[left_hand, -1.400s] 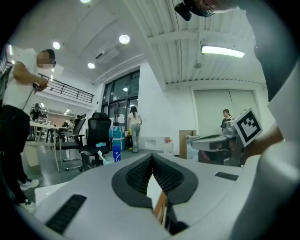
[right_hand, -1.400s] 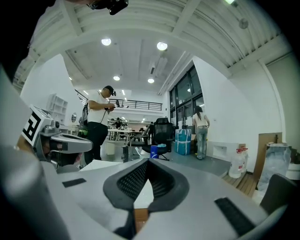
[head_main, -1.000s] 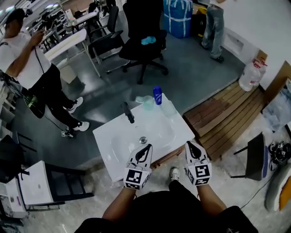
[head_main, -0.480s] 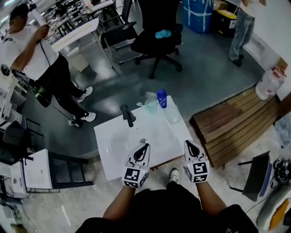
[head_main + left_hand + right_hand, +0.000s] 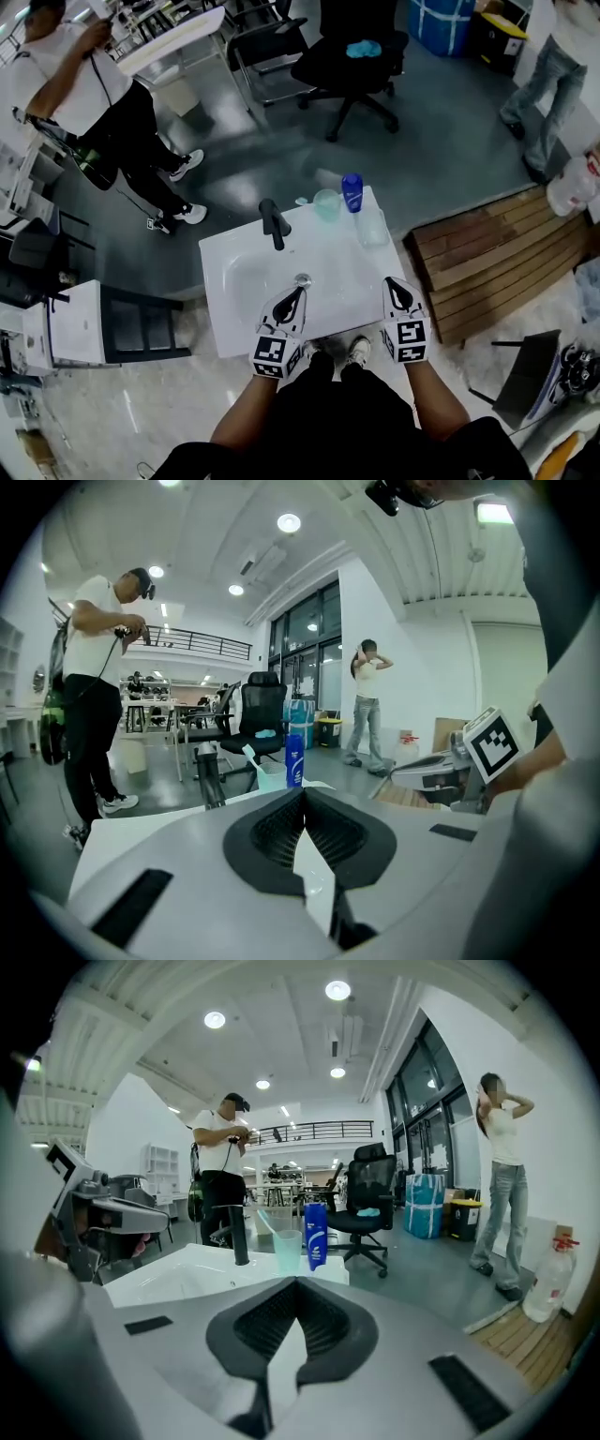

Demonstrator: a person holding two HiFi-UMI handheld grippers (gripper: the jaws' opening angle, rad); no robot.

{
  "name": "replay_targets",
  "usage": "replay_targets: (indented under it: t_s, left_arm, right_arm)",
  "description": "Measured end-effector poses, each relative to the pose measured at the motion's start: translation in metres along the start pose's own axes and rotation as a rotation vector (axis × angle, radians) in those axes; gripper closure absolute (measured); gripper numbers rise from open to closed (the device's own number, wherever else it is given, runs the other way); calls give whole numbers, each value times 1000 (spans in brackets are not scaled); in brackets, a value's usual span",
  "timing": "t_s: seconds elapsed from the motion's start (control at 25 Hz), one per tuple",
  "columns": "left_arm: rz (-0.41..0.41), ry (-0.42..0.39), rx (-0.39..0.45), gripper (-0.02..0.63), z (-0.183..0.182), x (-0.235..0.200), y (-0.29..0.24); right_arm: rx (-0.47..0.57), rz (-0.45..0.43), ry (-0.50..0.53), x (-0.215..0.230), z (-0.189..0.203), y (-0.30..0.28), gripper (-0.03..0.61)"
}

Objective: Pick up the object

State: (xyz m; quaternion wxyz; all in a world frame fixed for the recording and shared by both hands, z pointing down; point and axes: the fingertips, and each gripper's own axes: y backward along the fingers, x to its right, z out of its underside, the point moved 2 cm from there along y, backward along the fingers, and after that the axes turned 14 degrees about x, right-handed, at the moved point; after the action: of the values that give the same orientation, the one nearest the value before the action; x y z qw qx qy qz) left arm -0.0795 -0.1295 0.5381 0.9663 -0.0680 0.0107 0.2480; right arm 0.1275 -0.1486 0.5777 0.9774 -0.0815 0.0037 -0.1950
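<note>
Blue bottle (image 5: pixel 315 1235) stands upright at the far edge of the white sink (image 5: pixel 244 309), almost straight ahead of the right gripper (image 5: pixel 296 1283) and well apart from it. Pale green cup (image 5: pixel 326 203) sits just beside the bottle, on the side toward the left gripper (image 5: pixel 298 292), with a toothbrush (image 5: pixel 266 1220) leaning in it. Black faucet (image 5: pixel 273 223) stands ahead of the left gripper. Both grippers hover over the sink's near edge, jaws closed together, nothing between them. Black office chair (image 5: pixel 352 56) stands on the floor beyond the bottle.
</note>
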Motion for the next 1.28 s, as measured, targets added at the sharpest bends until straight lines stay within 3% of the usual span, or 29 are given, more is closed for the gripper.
replay_targets:
  t_s: [0.48,0.6,0.8,1.0,1.28]
  left_arm:
    - [42,30,6,594,4,-28,-41]
    - [49,30,-12,594,9,-32,-46]
    - [59,36,-39,594,18,-33,-50]
    - [62,50,-58,594,28,-36,-52]
    - [67,40,-81,594,34,-40,-51]
  right_arm:
    - [-91,50,24,7,19,-51,562]
    - [-125,51,17,11,30,-65,426]
    - [-181,81,-37,25,52,-83,288]
    - [-261,85,-96,35,81,-106,232]
    - [-354,87,-67,42,105,-133,196]
